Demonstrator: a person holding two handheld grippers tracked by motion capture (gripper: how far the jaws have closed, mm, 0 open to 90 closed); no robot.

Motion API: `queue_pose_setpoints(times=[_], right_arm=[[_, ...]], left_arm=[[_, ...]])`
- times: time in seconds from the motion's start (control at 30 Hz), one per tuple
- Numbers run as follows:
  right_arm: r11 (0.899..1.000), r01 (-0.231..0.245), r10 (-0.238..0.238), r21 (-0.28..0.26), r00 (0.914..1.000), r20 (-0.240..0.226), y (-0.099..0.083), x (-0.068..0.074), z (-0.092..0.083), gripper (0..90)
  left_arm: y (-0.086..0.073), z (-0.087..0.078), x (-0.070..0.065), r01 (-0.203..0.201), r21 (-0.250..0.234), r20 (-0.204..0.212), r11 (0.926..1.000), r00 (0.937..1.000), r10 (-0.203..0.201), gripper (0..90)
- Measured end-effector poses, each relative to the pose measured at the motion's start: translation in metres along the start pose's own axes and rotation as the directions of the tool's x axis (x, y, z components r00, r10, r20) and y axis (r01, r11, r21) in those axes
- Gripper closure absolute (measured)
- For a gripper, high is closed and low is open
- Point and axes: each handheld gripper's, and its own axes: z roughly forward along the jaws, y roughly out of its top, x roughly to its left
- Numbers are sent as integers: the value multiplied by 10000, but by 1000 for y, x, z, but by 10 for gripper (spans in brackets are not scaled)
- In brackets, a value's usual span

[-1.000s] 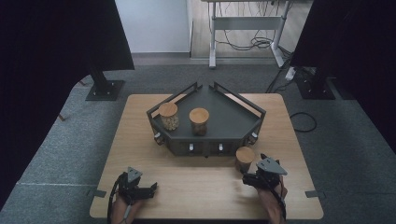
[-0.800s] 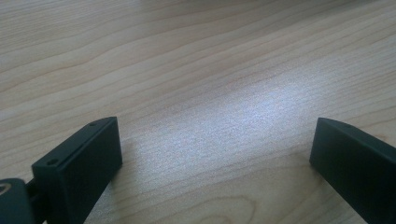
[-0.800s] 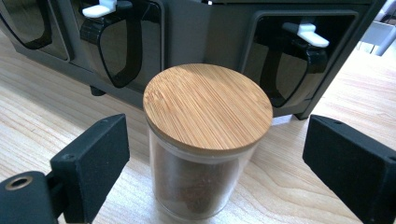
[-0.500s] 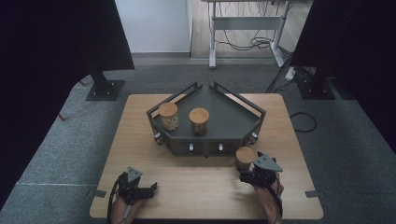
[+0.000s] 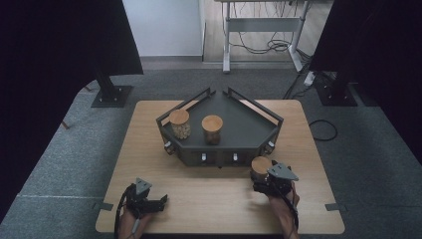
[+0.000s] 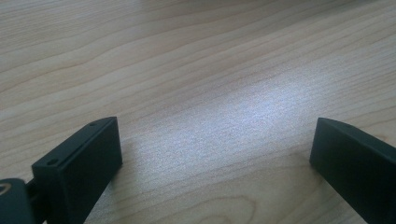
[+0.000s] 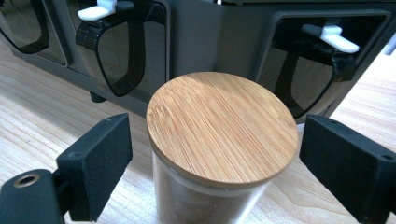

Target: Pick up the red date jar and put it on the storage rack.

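Right gripper (image 7: 212,154) low on the table (image 5: 209,199), jaws closing around the jar (image 7: 222,140), not yet touching; left gripper (image 6: 212,154) open.

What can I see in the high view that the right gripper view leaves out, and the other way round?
High view: the whole table, the dark tray with two jars on it, and the left gripper resting apart. Right gripper view: close-up white latches on the tray's front, and the right gripper with its jaws, just closing, either side of the wooden-lidded jar, not yet pressing. Both: that jar and the tray's front.
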Motion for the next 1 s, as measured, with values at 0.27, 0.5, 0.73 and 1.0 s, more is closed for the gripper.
queue_pose_setpoints(times=[0.27,0.5,0.73,1.0], right_arm=[[10000,-8,8,82,10000,-78,3,-1,5,143],[9996,-278,278,3,9996,10,0,-1,5,217],[9980,-634,634,-70,9980,14,-1,-1,4,226],[9982,-598,598,-54,9982,103,0,2,3,228]], left_arm=[[0,0,0,-2,0,0,10000,10000,2,20],[0,0,0,-2,0,0,10000,10000,2,20],[0,0,0,-3,0,0,10000,10000,3,20],[0,0,0,-2,0,6,10000,10000,2,20]])
